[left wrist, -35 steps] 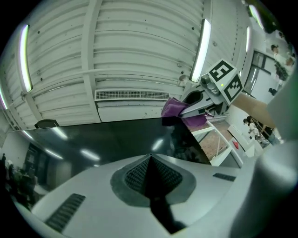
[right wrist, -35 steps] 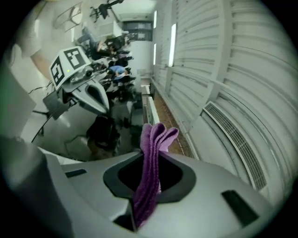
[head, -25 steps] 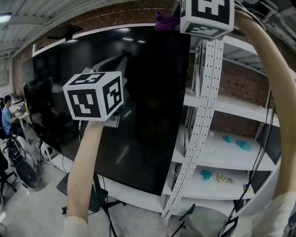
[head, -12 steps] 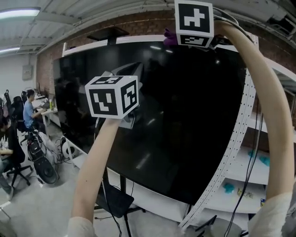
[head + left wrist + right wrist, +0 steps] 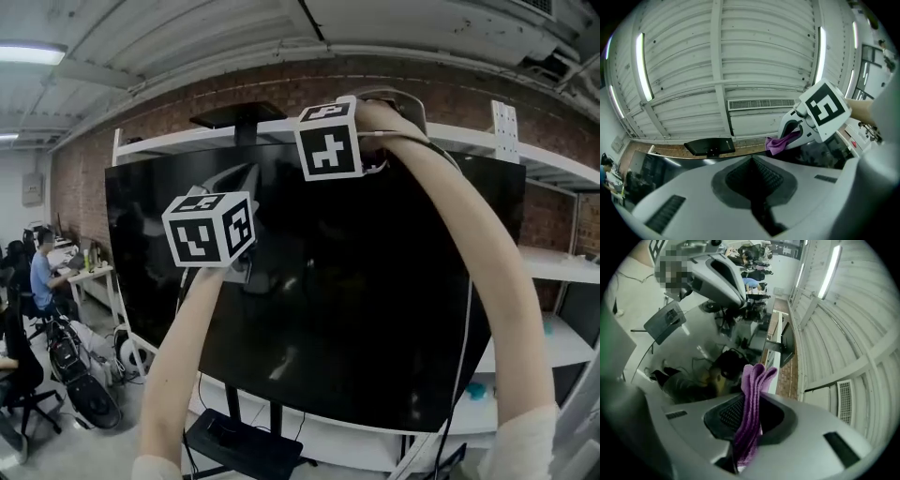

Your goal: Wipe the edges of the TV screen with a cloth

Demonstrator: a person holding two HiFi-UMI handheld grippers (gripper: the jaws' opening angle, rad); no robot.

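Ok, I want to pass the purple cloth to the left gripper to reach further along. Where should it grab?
Probably the free folded end of the cloth, which sticks out past the right gripper clamped on it. Come in from that open end, along the top edge of the TV, after opening the left gripper, whose jaws are together now.

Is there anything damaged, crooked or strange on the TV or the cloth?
Nothing stands out. The TV screen shows only reflections, no visible crack, and the purple cloth sits clamped in the right claw at its top edge.
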